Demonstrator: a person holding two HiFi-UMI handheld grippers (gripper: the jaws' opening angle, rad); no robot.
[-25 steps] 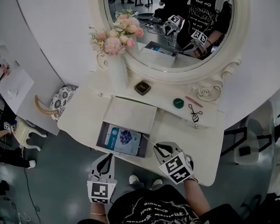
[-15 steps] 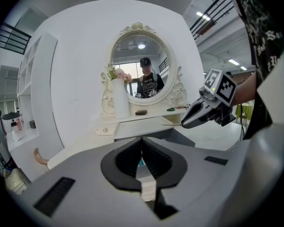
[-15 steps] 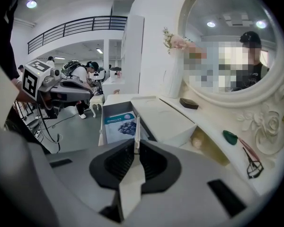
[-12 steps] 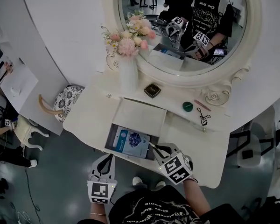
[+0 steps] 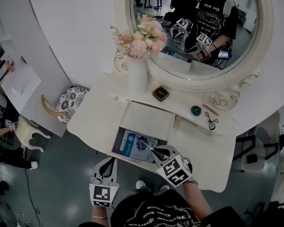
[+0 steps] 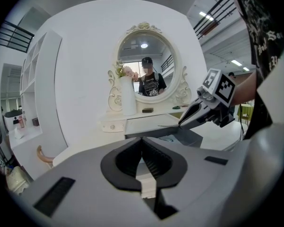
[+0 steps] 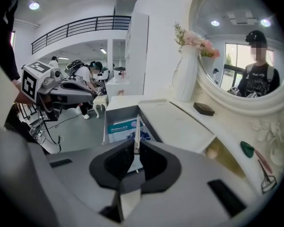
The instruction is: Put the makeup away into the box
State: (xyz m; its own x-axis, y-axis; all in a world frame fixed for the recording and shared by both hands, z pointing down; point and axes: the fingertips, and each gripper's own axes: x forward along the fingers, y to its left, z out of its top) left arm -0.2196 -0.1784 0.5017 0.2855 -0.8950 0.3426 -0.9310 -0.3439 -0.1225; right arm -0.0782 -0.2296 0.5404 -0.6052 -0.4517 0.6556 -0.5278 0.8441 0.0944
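Nearest to us, the left gripper (image 5: 107, 161) hangs just off the front edge of the table (image 5: 203, 145), its jaws pressed together on nothing. Compared with one second before, the right gripper (image 5: 155, 151) has travelled from the table top toward the open box (image 5: 116, 144). It is clenched on a thin makeup stick (image 5: 147, 145). The tip of the stick now reaches over the blue-and-white packet (image 5: 132, 143) that lies in the box; before, it stopped near the box's right wall. Behind the box lies a flat white panel (image 5: 149, 118). Further back on the table we see a dark compact (image 5: 161, 94), a green round piece (image 5: 195, 110) and a pink stick (image 5: 209, 109). Last come the vase of flowers (image 5: 137, 77) and the mirror (image 5: 189, 82).
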